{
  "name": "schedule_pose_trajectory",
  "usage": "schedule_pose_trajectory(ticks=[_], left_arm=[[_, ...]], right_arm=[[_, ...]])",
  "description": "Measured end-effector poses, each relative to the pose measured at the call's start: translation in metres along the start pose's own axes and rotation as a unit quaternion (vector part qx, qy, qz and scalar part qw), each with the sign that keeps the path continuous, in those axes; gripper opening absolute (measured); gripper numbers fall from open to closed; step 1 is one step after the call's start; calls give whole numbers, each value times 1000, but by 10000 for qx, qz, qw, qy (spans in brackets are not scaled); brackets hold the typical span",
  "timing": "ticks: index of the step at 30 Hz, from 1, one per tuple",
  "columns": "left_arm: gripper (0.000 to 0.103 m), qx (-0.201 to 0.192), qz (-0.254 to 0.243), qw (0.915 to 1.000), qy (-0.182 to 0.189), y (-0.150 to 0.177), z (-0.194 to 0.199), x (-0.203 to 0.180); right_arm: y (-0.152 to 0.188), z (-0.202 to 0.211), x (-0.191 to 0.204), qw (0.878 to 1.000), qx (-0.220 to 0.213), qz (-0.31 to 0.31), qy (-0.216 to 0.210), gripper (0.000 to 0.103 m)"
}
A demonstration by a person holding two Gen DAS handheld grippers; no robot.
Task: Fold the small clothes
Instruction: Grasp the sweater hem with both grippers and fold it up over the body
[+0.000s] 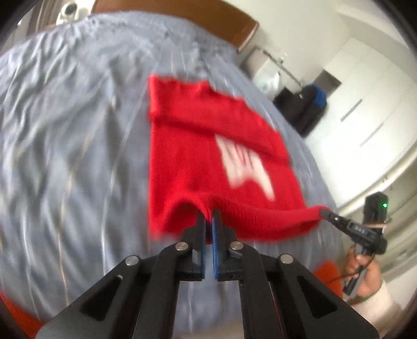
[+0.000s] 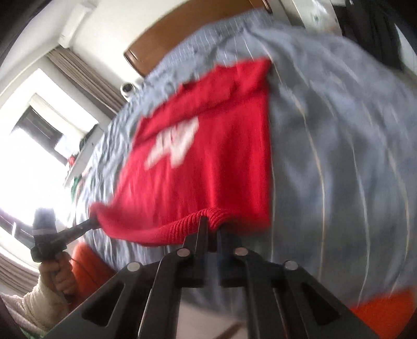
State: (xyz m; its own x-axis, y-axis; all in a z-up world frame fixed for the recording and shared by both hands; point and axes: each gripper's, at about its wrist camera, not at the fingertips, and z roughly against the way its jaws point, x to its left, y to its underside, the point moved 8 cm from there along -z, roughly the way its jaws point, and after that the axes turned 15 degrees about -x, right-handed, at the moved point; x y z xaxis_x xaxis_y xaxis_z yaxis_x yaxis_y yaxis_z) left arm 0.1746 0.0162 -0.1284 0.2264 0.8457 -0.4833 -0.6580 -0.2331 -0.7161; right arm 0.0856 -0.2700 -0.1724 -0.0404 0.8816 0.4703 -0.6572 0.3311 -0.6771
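A small red knitted garment with a white print lies on a grey striped bedsheet, its ribbed hem nearest to me. In the left wrist view my left gripper is shut on the hem near its left end, which is lifted into an arch. The right gripper pinches the hem's right corner, pulled out to the side. The right wrist view shows the red garment with my right gripper shut on the bunched ribbed hem. The left gripper grips the far corner at left. The picture is blurred.
A wooden headboard stands at the bed's far end. White wardrobes and dark bags are to the right, and a bright window is to the left. Orange fabric lies at the near edge. A hand holds the right gripper.
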Motion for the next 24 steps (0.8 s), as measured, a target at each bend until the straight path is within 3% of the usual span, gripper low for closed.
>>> schedule_pose_trajectory(ticks=[8,14,15,16,17,18,19,20,22,24], left_arm=[[2,-249,-62,9980,-577,-104,-127,34],[4,-43,-110,9951,-978,-141,-208,54],[9,25,-97,9940,-1085,-144,-218,58],[24,87,-60,9916,-1286,-147,-228,65],[38,143,13,9886,-1496,-150,-233,73],[59,94,147,9875,-1563,-154,-232,79],[69,-53,271,9880,-1523,-158,-224,82],[72,-187,364,9884,-1462,-162,-217,84],[79,-318,464,9899,-1301,-163,-200,82],[83,-245,285,9929,-1129,-148,-182,71]], right_arm=[[-133,-110,-5,9964,-706,463,115,5],[-191,-204,-28,9949,-626,652,447,5],[-195,-218,-34,9954,-579,608,452,5],[-198,-227,-39,9961,-527,539,464,6],[-198,-234,-47,9967,-497,424,476,12],[-202,-240,-57,9966,-528,288,571,20],[-206,-240,-62,9961,-590,186,628,40],[-211,-236,-66,9955,-704,56,625,50],[-220,-220,-65,9940,-930,-53,581,50],[-218,-207,-47,9951,-899,214,338,50]])
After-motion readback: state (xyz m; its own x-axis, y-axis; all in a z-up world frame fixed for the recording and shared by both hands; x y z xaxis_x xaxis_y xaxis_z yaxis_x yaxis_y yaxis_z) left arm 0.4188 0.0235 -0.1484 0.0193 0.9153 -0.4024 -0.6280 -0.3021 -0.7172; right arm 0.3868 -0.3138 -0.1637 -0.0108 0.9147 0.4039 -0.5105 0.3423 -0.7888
